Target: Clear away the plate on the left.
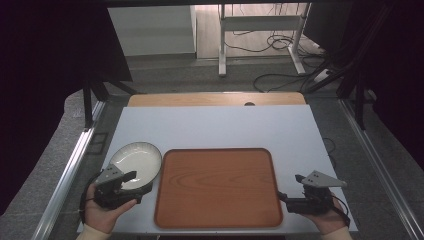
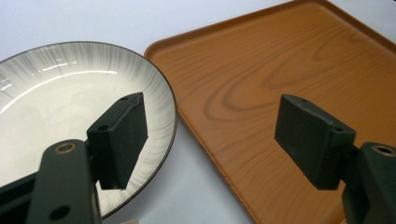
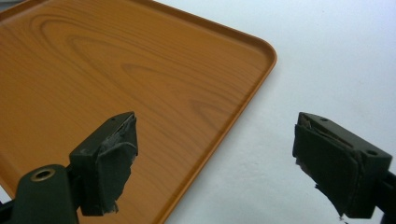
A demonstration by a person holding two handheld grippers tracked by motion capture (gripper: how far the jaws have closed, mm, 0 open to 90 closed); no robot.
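Both grippers poised — nothing held yet

We see the left gripper (image 1: 131, 187) spread over the near rim of the plate (image 1: 137, 157), left of the wooden tray (image 1: 217, 187) on the table (image 1: 215, 127); the right gripper (image 1: 290, 189) gapes empty. Likely next — pinching that rim to shift the plate onto the tray.

High view overhead, facing forward; both gripper views close, perhaps oblique, sharing tray (image 1: 217, 187).
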